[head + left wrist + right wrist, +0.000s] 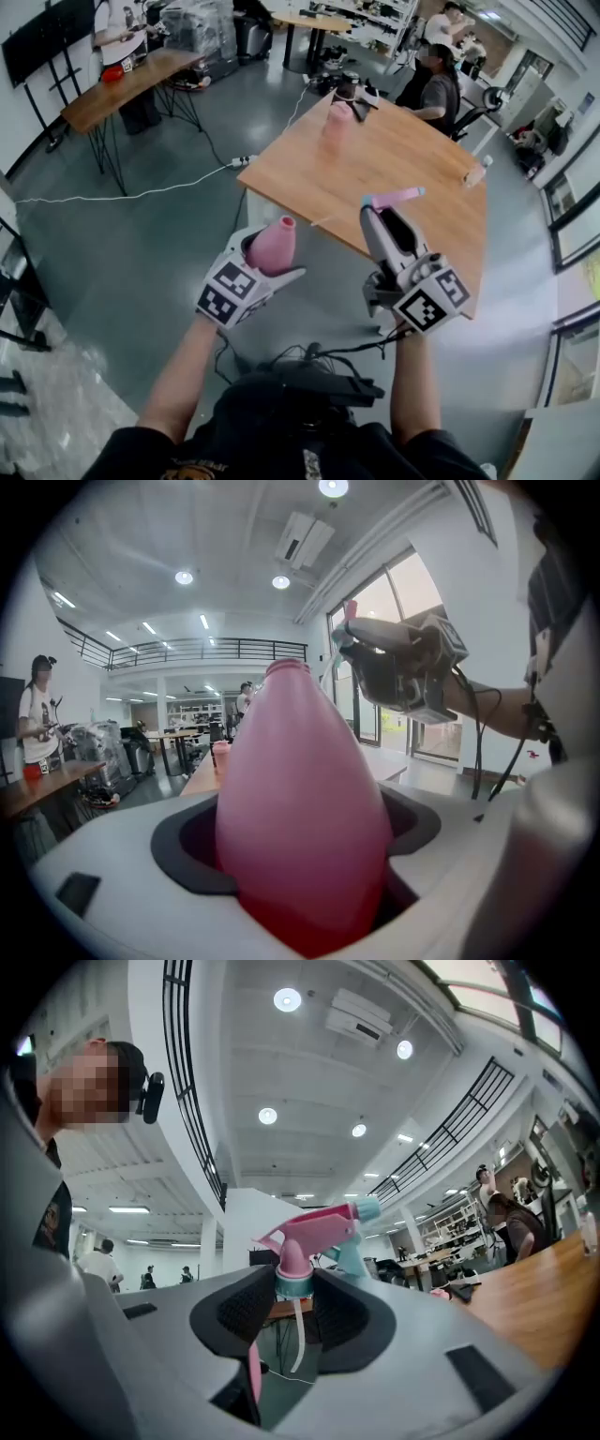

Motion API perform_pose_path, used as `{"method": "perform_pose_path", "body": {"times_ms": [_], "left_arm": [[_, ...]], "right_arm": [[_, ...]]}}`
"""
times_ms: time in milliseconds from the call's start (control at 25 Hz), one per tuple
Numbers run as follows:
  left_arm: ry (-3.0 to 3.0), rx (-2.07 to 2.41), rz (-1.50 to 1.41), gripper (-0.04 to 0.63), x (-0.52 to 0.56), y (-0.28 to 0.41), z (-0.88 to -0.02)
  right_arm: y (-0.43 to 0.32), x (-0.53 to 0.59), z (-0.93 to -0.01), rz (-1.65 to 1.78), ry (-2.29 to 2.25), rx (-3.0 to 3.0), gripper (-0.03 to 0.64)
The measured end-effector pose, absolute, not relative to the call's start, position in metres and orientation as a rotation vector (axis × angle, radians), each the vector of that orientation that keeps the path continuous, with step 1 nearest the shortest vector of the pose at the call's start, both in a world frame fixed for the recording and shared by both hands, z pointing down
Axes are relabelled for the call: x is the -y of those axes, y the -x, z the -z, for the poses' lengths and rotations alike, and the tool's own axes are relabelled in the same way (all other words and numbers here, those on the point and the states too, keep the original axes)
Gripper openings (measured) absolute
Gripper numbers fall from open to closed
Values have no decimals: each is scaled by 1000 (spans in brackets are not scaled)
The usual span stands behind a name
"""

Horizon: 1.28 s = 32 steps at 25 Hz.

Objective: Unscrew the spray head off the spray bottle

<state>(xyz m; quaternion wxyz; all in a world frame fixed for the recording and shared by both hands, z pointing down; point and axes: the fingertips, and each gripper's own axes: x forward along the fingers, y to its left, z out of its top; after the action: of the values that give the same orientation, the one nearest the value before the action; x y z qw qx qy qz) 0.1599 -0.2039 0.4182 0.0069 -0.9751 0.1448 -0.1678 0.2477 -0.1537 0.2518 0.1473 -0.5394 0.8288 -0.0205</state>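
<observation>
My left gripper (267, 258) is shut on the pink spray bottle (273, 246), whose open neck points up and away; in the left gripper view the bottle (302, 803) fills the gap between the jaws. The pink and teal spray head (394, 198) is off the bottle, held at its teal collar by my right gripper (382, 211). In the right gripper view the spray head (317, 1238) sits pinched between the dark pads, its thin dip tube hanging down between the jaws. Both grippers are held in the air near the wooden table's front corner.
The wooden table (375, 173) lies ahead with another pink bottle (337, 120) at its far end and a small bottle (476, 174) near the right edge. A seated person (439, 89) is behind it. A second table (122, 84) and a white cable (122, 197) are on the left.
</observation>
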Motion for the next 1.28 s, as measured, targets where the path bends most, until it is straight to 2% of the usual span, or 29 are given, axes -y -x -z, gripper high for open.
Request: {"method": "perform_pose_path", "body": {"times_ms": [360, 1280], "left_arm": [[3058, -516, 408, 437, 217, -162, -383], [3081, -600, 383, 439, 223, -158, -381]], "right_arm": [[-247, 171, -275, 6, 1708, -2421, 135], [-240, 187, -316, 73, 1864, -2439, 133]]}}
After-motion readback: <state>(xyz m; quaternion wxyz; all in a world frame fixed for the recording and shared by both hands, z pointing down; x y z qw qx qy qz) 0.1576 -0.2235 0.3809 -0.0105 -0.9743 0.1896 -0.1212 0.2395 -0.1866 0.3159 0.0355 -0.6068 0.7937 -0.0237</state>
